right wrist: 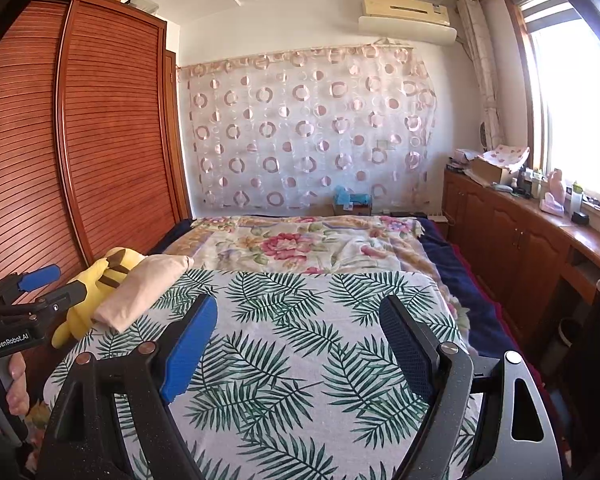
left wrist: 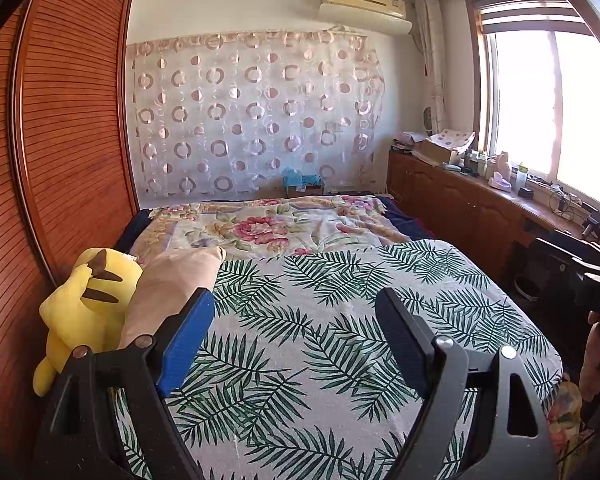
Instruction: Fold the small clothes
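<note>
With both tools up off the bed, I'm at the approach step. My left gripper (left wrist: 296, 332) and right gripper (right wrist: 298, 338) are both spread wide, nothing between the fingers. The only garment candidate I see is the beige cloth (right wrist: 140, 292), already bundled, at the left edge of the leaf-print sheet (right wrist: 300, 320), touching the yellow plush toy (right wrist: 96, 284). It's nearer my left tool. Its long axis runs near-left to far-right, the far end toward the floral quilt (right wrist: 300, 240). Can't tell collar from hem. My plan: come in low with the left, pinch one layer at the near edge, drag it to the sheet's middle, clear of the toy, before spreading.
</note>
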Demonstrator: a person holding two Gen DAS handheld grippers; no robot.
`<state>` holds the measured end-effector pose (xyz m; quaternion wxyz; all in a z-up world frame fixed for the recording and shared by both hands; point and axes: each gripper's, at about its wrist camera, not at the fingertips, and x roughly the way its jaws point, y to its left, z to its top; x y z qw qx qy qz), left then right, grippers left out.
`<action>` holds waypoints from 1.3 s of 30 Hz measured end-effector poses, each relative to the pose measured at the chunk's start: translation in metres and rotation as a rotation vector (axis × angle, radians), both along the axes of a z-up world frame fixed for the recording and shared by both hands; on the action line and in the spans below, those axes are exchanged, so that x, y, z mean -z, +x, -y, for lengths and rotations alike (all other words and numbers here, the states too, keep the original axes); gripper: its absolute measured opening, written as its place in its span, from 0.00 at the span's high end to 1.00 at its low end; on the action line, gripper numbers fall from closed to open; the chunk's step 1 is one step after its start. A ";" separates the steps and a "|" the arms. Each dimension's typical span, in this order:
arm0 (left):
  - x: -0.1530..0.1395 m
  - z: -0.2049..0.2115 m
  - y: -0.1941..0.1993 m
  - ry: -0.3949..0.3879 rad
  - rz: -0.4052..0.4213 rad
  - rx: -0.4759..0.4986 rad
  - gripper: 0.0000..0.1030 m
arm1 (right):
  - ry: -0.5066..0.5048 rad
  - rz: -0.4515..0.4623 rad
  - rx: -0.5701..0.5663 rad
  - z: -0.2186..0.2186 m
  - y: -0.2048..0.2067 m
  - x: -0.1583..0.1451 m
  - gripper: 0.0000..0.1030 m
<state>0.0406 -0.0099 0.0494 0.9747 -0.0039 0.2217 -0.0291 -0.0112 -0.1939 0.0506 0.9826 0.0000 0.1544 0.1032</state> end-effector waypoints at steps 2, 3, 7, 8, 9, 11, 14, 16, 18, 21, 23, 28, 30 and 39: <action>0.000 0.000 0.000 0.000 0.002 -0.001 0.19 | -0.001 0.001 -0.001 0.000 0.000 0.000 0.18; 0.002 -0.001 0.000 0.000 0.001 0.000 0.19 | -0.002 0.001 0.000 0.000 0.000 0.000 0.18; 0.001 -0.001 0.000 0.001 0.002 0.000 0.19 | 0.000 0.002 0.001 0.002 0.000 -0.001 0.18; 0.001 0.000 0.000 0.001 0.002 -0.001 0.19 | 0.000 0.002 0.001 0.002 0.000 -0.001 0.18; 0.002 -0.001 0.000 0.000 0.002 0.001 0.19 | 0.000 0.003 0.002 0.002 0.000 -0.001 0.18; 0.002 -0.001 -0.001 0.001 0.002 -0.001 0.19 | 0.000 0.003 0.002 0.002 0.000 -0.001 0.18; 0.001 0.000 0.000 0.001 0.002 0.000 0.19 | 0.001 0.002 0.003 0.002 0.000 -0.001 0.18; 0.002 0.000 -0.001 0.001 0.002 0.001 0.19 | 0.000 0.003 0.003 0.002 0.000 0.000 0.18; 0.002 0.000 -0.001 0.002 0.003 0.000 0.19 | 0.000 0.003 0.004 0.002 -0.001 0.000 0.18; 0.001 0.001 -0.001 0.001 0.003 0.001 0.19 | -0.001 0.004 0.005 0.002 -0.001 0.000 0.18; 0.002 0.000 -0.001 0.001 0.003 0.000 0.19 | 0.000 0.004 0.004 0.002 0.000 0.000 0.18; 0.003 0.001 -0.001 0.001 0.004 0.000 0.19 | 0.000 0.004 0.005 0.002 -0.001 0.001 0.18; 0.002 0.001 -0.001 0.001 0.004 0.000 0.19 | 0.000 0.005 0.006 0.002 -0.001 0.001 0.18; 0.003 0.001 -0.001 0.001 0.004 0.000 0.19 | 0.000 0.005 0.007 0.002 -0.001 0.000 0.18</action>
